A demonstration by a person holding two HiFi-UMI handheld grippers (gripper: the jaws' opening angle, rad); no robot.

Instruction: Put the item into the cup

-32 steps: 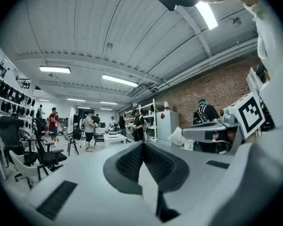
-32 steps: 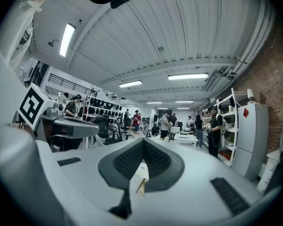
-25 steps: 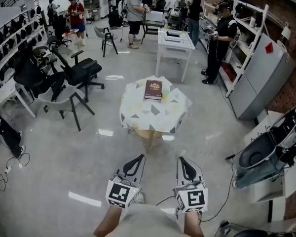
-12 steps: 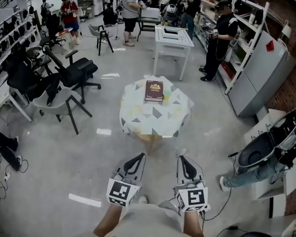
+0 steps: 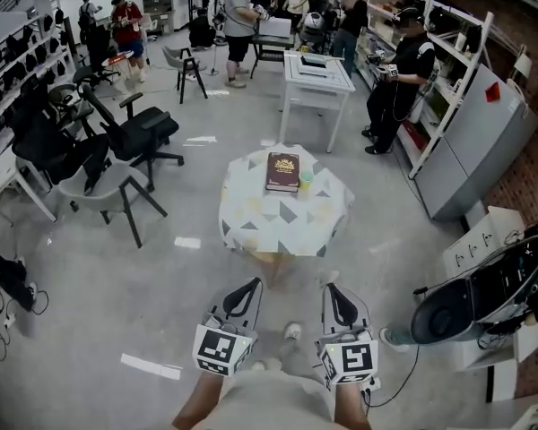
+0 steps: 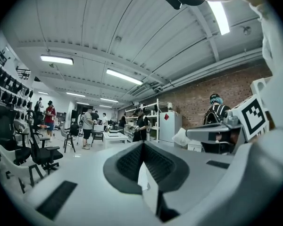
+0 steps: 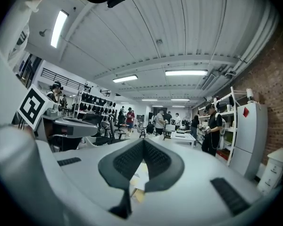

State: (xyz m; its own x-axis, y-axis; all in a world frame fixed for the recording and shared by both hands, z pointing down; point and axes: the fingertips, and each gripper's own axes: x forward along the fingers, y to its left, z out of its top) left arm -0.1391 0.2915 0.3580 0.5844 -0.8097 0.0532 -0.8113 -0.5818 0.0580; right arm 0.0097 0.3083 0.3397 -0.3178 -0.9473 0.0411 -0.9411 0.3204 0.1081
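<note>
A small round table (image 5: 251, 215) with a patterned cloth stands a few steps ahead of me in the head view. On it lies a dark red book (image 5: 282, 170), and a pale green cup (image 5: 306, 182) stands just right of the book. My left gripper (image 5: 251, 285) and right gripper (image 5: 330, 288) are held low and close to my body, well short of the table. Both are shut with nothing between the jaws. In the left gripper view the left gripper (image 6: 142, 146) has its jaws pressed together, and so does the right gripper (image 7: 144, 143) in the right gripper view.
Black office chairs (image 5: 134, 133) stand to the left. A white table (image 5: 316, 74) is behind the round one. A person (image 5: 396, 74) stands by the shelves at the right, near a grey cabinet (image 5: 480, 141). A dark cart (image 5: 484, 289) and floor cables (image 5: 408, 356) are at my right.
The head view has shifted a little and the table sits slightly nearer. A shoe now shows between the grippers. Both grippers keep the same place and stay shut.
</note>
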